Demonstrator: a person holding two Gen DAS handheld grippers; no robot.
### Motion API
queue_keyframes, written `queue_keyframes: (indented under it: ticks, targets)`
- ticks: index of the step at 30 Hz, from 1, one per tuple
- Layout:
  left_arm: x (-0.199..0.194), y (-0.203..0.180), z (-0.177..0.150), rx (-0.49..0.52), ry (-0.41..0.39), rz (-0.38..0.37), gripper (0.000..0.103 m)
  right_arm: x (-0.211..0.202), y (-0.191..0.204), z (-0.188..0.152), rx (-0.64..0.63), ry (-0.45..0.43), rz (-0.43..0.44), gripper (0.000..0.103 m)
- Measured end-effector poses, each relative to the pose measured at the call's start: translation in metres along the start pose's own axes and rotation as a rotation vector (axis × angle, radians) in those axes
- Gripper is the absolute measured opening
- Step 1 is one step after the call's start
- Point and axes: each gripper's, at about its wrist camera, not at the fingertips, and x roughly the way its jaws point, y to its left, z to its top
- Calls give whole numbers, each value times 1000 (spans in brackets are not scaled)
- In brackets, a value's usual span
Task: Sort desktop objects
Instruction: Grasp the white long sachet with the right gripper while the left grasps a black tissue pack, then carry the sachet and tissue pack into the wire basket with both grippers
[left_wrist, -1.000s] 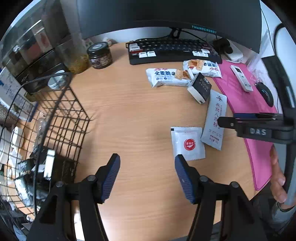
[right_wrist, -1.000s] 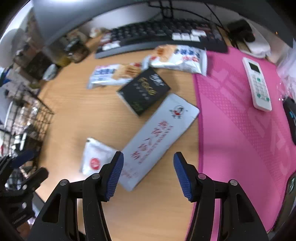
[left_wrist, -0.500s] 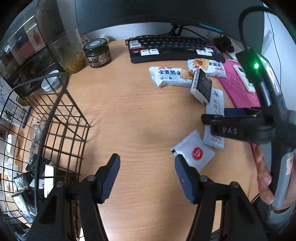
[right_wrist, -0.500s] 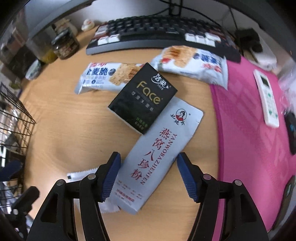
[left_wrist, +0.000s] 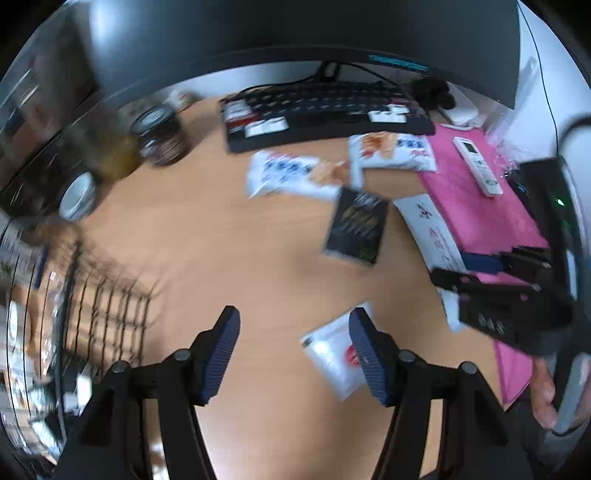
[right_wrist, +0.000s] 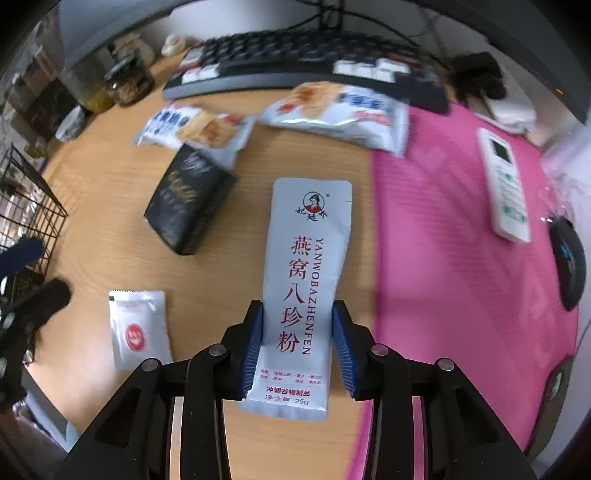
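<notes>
- The surface (right_wrist: 229, 280) is pale wood-grain, with a pink mat (right_wrist: 461, 266) covering its right part and a dark monitor at the back.
- Nearest in the right wrist view, the right hand-held gripper (right_wrist: 298, 345) has its jaws closing on a long grey-white powder sachet (right_wrist: 308, 258); the blue pads sit at the sachet's two long edges near its lower end.
- The sachet's long axis runs straight away from that camera, the printed portrait at the far end, the weight text at the near end. It lies on the wood just left of the mat's edge.
- The left hand-held gripper (left_wrist: 293, 354) is spread wide with nothing between its jaws; its right pad overlaps a small white square packet with a red circle (left_wrist: 332, 354) in the picture, but contact cannot be told through the blur.
- One such small packet is seen (right_wrist: 138, 328), left of the sachet, flat on the wood.
- Further out lies one black rectangular pack with gold lettering (right_wrist: 188, 201), its long axis slanted up to the right.
- Beyond it, two white biscuit packets: one on the left (right_wrist: 195, 127), one on the right (right_wrist: 332, 112) reaching onto the mat.
- On the mat lie one white remote control (right_wrist: 504, 184) and one dark mouse (right_wrist: 567, 262).
- A black wire basket (right_wrist: 29, 206) stands at the left edge.
- Farthest back are one dark keyboard (right_wrist: 303, 64) and one dark-lidded jar (right_wrist: 129, 81).
</notes>
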Motion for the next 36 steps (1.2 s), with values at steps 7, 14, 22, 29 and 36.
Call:
queue_keyframes:
  ticks: [7, 14, 22, 29, 36]
  targets:
    - [42, -47, 41, 102, 45, 42, 67, -10, -47, -7, 67, -16, 20, 37]
    - [70, -49, 54, 102, 98, 64, 67, -7, -71, 6, 82, -20, 13, 37]
    - [80, -43, 55, 88, 108, 50, 53, -6, -77, 8, 82, -15, 40, 37]
    - [67, -42, 50, 85, 85, 38, 52, -12, -73, 4, 83, -23, 46, 37]
    - [20, -41, 36, 72, 17, 22, 52, -39, -51, -2, 46, -65, 60, 37]
